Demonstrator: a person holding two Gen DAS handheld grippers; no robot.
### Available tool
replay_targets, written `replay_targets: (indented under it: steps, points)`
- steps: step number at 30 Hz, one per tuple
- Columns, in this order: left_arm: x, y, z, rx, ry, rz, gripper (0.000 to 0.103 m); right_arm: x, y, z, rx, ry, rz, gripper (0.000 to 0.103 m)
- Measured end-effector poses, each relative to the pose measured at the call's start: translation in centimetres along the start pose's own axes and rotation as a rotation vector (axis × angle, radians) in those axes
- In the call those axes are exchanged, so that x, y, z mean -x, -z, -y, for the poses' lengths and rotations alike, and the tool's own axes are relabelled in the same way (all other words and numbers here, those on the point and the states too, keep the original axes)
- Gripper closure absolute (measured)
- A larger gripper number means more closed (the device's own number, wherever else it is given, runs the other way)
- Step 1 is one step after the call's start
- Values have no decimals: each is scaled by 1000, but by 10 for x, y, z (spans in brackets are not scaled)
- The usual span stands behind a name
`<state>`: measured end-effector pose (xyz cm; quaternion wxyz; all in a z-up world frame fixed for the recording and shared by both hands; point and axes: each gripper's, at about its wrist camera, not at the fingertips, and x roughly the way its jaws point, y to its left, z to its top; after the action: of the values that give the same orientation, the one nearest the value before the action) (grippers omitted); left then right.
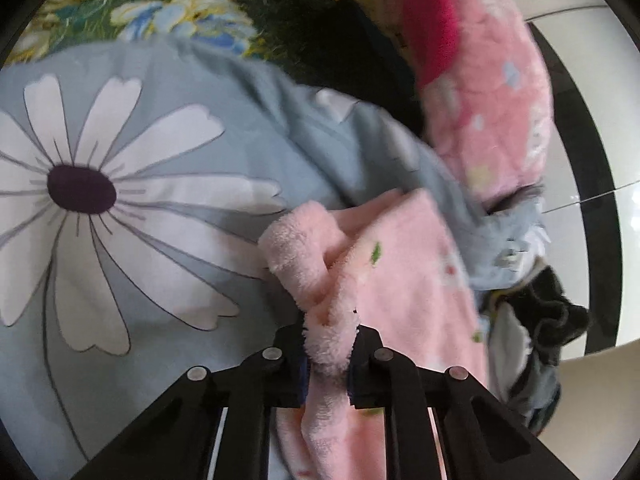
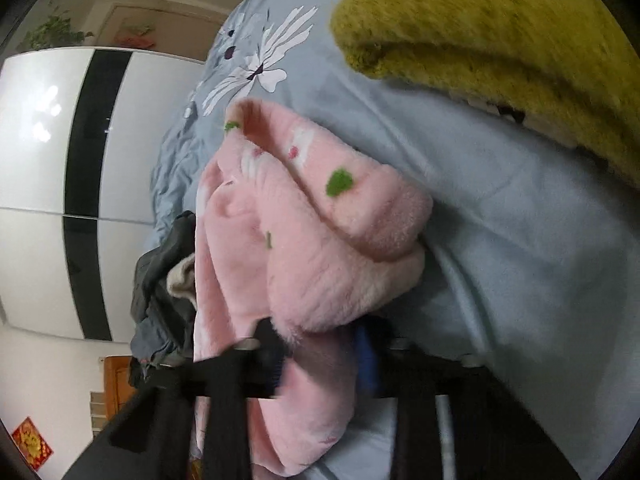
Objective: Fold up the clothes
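A fluffy pink garment (image 1: 400,272) with small green and red motifs lies on a pale blue bedspread printed with big white flowers (image 1: 140,200). My left gripper (image 1: 329,356) is shut on a rolled edge of this pink garment, the fleece pinched between its black fingers. In the right wrist view the same pink garment (image 2: 304,248) bunches up in front of the camera. My right gripper (image 2: 320,356) is shut on a fold of it, with blue pads showing beside the fleece.
A second pink fleece item with a magenta part (image 1: 488,92) lies at the bed's far edge. A mustard yellow fleece (image 2: 500,28) sits on the bedspread (image 2: 520,220). Dark grey clothes (image 2: 160,300) hang at the bed's side. A white wardrobe with black stripes (image 2: 40,140) stands beyond.
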<state>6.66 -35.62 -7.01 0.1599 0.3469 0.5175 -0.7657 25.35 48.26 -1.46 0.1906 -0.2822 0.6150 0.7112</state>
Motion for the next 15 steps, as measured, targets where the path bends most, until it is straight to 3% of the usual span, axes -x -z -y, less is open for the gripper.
replay_targets:
  steps: [4, 9, 13, 15]
  points:
    - [36, -15, 36, -59, 72, 27, 91, 22, -14, -47, 120, -52, -1, 91]
    - [107, -30, 68, -172, 180, 61, 92, 80, -11, -112, 309, -169, 12, 92]
    - [164, -21, 48, -251, 248, 106, 92, 133, -2, -121, 420, -230, 46, 92]
    - [178, -10, 18, -279, 216, 107, 91, 147, 3, -95, 431, -207, 27, 92]
